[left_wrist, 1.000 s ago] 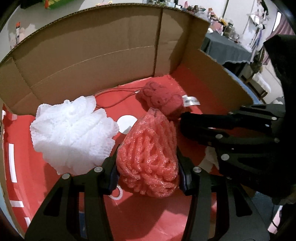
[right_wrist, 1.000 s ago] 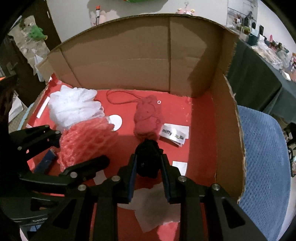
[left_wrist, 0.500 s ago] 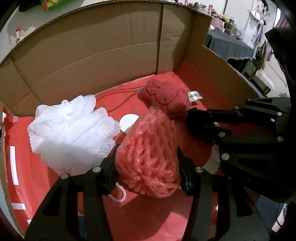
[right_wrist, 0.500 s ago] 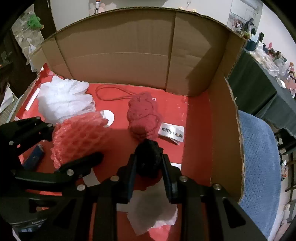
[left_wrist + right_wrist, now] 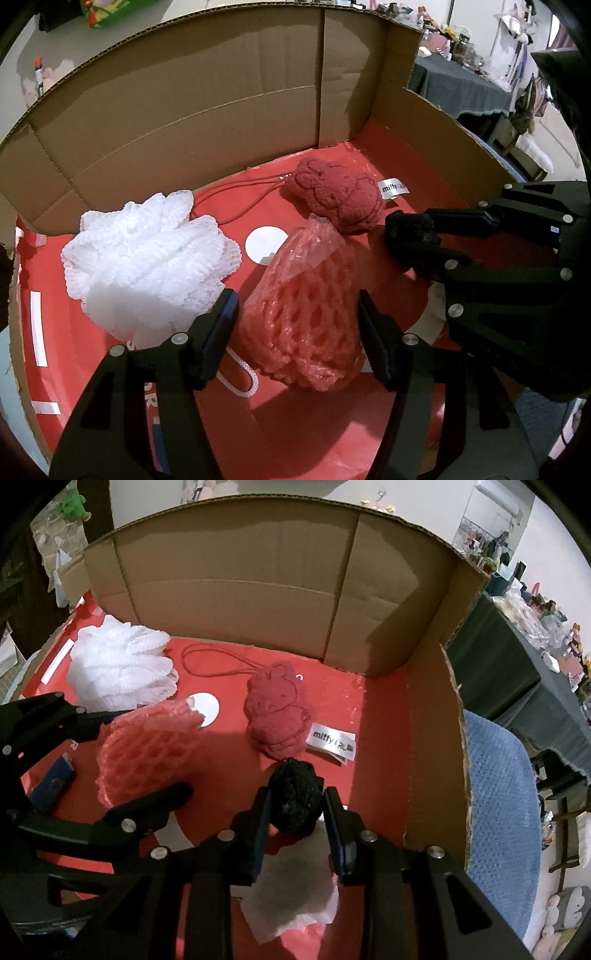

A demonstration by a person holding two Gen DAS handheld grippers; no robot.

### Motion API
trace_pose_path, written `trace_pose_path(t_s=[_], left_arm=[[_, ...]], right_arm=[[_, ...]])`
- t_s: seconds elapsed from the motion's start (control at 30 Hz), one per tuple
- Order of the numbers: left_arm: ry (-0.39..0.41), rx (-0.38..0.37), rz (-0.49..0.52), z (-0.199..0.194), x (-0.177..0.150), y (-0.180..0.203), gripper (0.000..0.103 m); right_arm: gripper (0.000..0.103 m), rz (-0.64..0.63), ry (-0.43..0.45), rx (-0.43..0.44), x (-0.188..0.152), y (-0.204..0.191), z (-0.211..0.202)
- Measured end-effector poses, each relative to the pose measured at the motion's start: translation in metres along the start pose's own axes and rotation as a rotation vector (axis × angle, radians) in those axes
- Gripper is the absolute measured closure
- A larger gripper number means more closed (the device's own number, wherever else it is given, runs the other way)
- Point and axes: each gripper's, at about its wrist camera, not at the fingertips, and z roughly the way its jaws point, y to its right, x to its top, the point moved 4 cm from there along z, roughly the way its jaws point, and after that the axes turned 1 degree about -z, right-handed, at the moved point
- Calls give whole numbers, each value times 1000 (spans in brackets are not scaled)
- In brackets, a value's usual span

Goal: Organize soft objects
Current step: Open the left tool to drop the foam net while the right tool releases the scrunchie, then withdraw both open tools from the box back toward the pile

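A pink foam net lies on the red floor of a cardboard box. My left gripper straddles it and its jaws are opening, the pads just off the net's sides. A white mesh pouf sits to the left, touching the net. A dark red plush rabbit lies further back. My right gripper is shut on a black fuzzy ball, held low just in front of the rabbit. The same net shows between the left gripper's fingers in the right wrist view.
The box's walls rise at the back and right. A "miffy" tag lies beside the rabbit, and its red cord loops behind. White tissue lies under my right gripper. A blue cushion sits outside the box.
The left jaws have spread apart and released the pink net, which now rests on the floor. The right gripper has tilted slightly, still holding the black ball near the rabbit.
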Motion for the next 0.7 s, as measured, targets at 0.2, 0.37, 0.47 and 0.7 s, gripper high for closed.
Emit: trace_pose_path(t_s=[0.2,0.37,0.47,0.7], left_arm=[[5,10,6,-3,0,2,39],[12,15,2,-5,0,1,36],[16,17,-7,-8,-1,-1,35],[45,33,-19,-28,-4,0,30]], right_arm=[[71,-13,-8,-13,-1,-3,-6],[68,-13,-9,-10,0,1,-10],[67,-10,-4,-12,3,4,-14],[46,2,31,-21,-2,12,-37]])
